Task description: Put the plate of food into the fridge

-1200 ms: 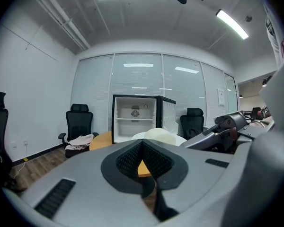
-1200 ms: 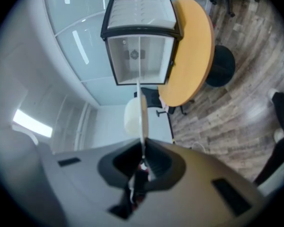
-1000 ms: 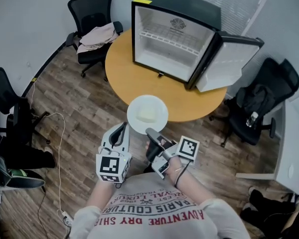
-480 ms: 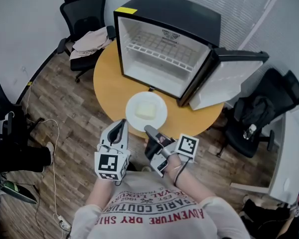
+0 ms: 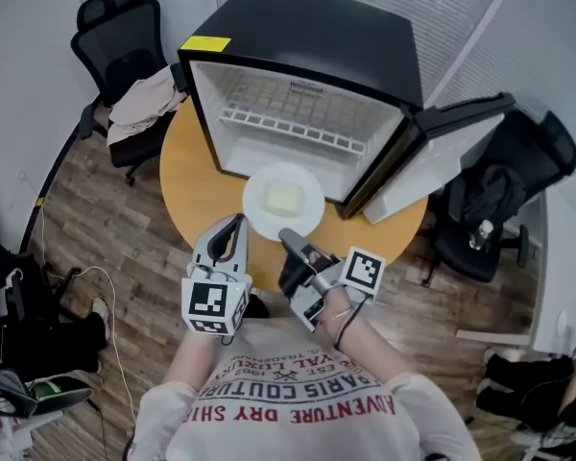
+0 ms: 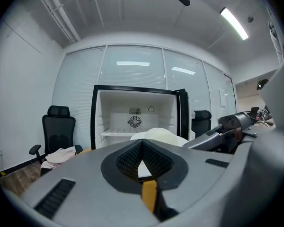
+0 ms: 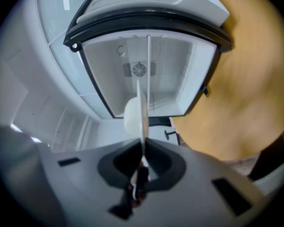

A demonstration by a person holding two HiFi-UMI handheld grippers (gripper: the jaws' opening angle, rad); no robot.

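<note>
Currently carry step.

- Left gripper, lower left of centre: fingers pressed together, nothing between, tip just beside plate rim.
- Plate with pale food at frame centre, over counter, before open fridge mouth.
- Right gripper: fingers clamped on near rim.
- Next move, likely: push forward, set plate on fridge floor under wire shelf, clear of door at right.
- Hard to tell: food type; whether left tip touches rim.
- Fridge floor partly hidden behind plate.

An office is suggested by black swivel chairs near a round wooden table, blind-covered glass partitions on the far side and ceiling strip lights.
</note>
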